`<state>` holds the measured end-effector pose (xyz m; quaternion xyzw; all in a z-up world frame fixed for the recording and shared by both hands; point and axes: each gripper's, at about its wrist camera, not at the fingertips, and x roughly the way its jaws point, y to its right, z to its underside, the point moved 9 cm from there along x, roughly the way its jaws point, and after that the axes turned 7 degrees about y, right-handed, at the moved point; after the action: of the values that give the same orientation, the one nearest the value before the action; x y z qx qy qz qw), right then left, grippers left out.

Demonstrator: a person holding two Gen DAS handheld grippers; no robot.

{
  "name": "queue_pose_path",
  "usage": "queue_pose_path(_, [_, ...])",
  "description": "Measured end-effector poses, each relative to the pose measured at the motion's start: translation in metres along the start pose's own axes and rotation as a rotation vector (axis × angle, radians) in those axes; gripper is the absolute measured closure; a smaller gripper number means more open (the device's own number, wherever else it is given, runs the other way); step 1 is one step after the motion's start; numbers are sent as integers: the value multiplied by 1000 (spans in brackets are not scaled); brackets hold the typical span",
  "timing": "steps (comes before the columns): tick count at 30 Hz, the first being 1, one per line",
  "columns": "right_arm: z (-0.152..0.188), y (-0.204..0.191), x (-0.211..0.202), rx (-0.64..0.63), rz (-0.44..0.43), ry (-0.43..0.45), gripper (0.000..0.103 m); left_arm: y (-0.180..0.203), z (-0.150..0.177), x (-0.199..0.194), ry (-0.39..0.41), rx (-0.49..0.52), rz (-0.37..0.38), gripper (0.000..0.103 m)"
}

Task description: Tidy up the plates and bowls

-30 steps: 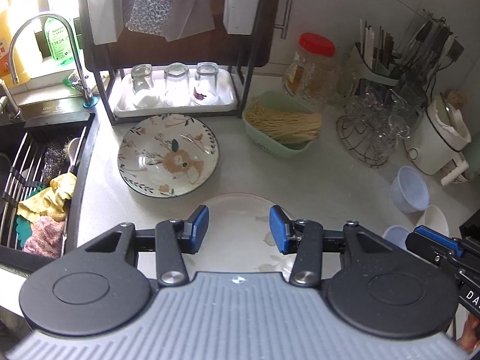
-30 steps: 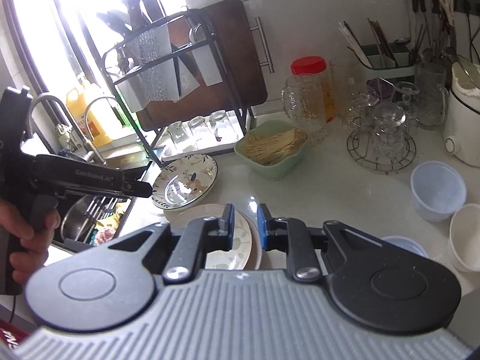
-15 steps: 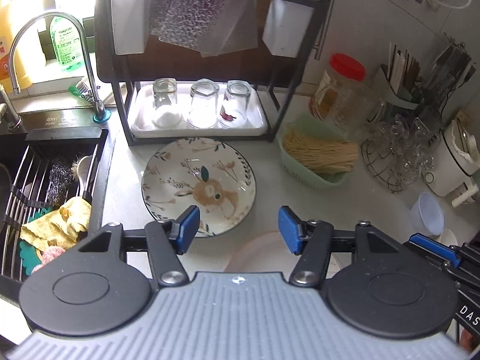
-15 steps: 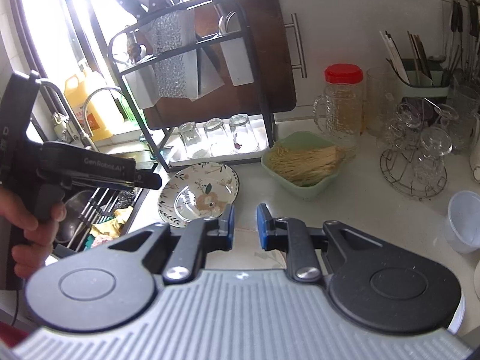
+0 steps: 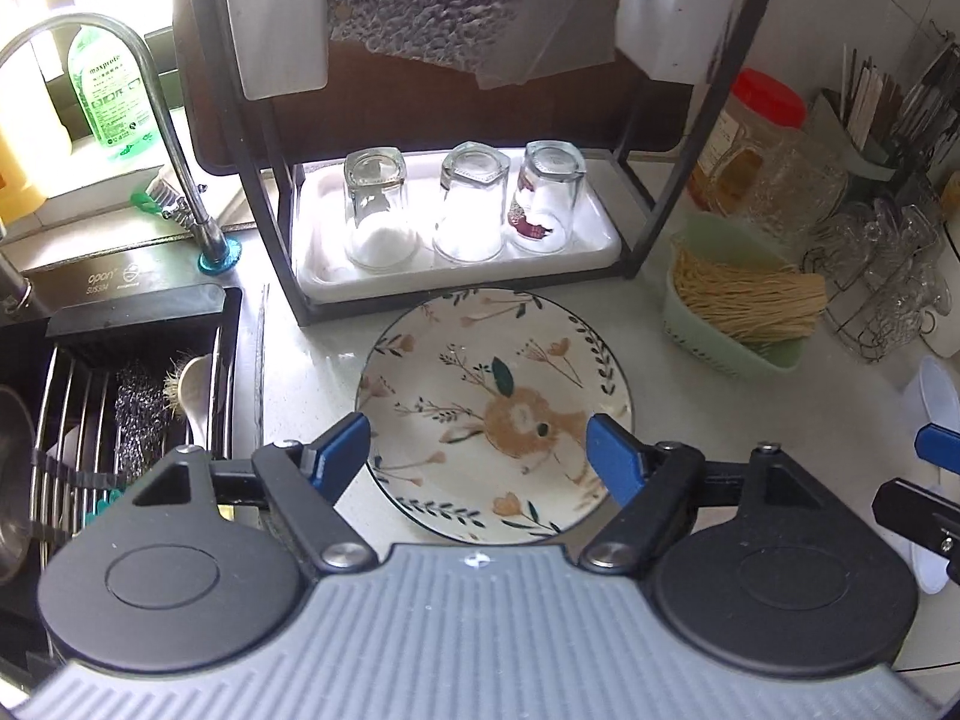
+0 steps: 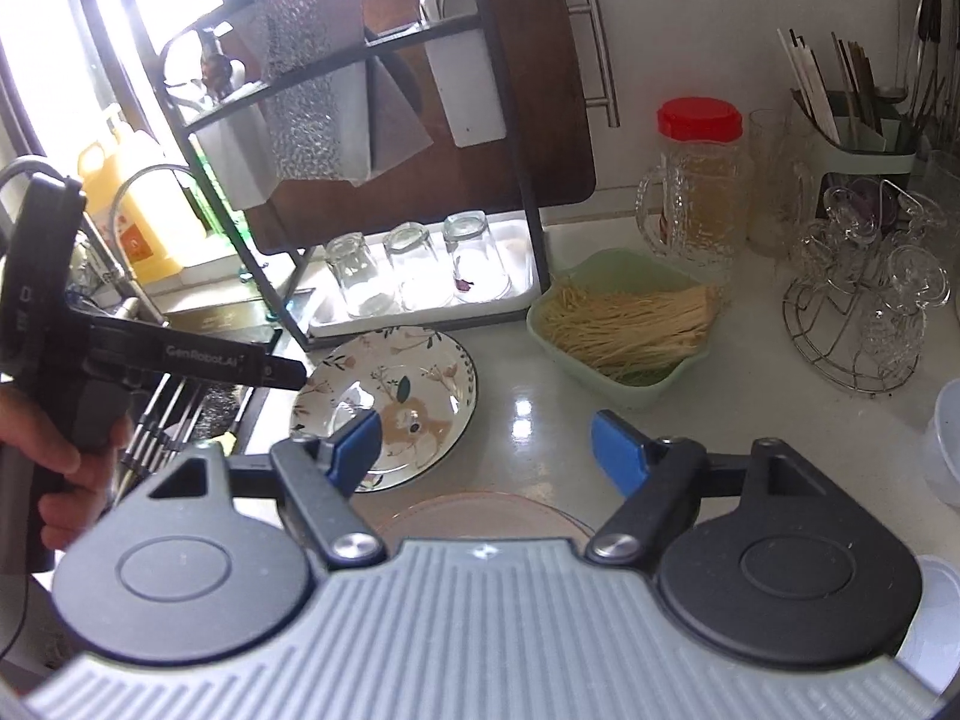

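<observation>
Right now the left tongs [image 5: 480,456] hang spread wide over the flowered plate [image 5: 495,414], which lies flat on the table [image 5: 690,408] just in front of the dish rack [image 5: 288,228] with its three upturned glasses [image 5: 468,210]. The blue tips sit above the near half of the plate, one toward each side, and nothing is gripped. The right tongs [image 6: 486,450] are likewise apart and empty, poised above a pale pink plate [image 6: 474,510] that shows only as a sliver at the near edge of the right view, close beside the flowered plate [image 6: 384,402].

By the look of it, the step in hand is the reach for the flowered plate, probably to stack it with the pink one. The next move calls for the left tongs to drop to the near rim, slip one tip under the lip and one over it, and close firmly. Glazed ware is slick, so a shallow bite could let it slide. Some small bowls [image 5: 936,402] wait on the right, well apart.
</observation>
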<state>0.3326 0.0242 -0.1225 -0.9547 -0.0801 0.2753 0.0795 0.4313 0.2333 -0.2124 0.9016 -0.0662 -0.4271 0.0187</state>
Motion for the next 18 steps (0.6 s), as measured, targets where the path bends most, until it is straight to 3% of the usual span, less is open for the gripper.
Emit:
queue_pose_path(12, [19,-1,83,143,3,-112,27,-34,-8,67,-18,28,52,20])
queue_pose_path(16, [27,-3,107,189,-5,-166,41,-40,-10,88,-42,28,66,23])
queue_pose_path(18, [30,-4,118,215,-9,-183,42,-41,-13,94,-39,43,74,27])
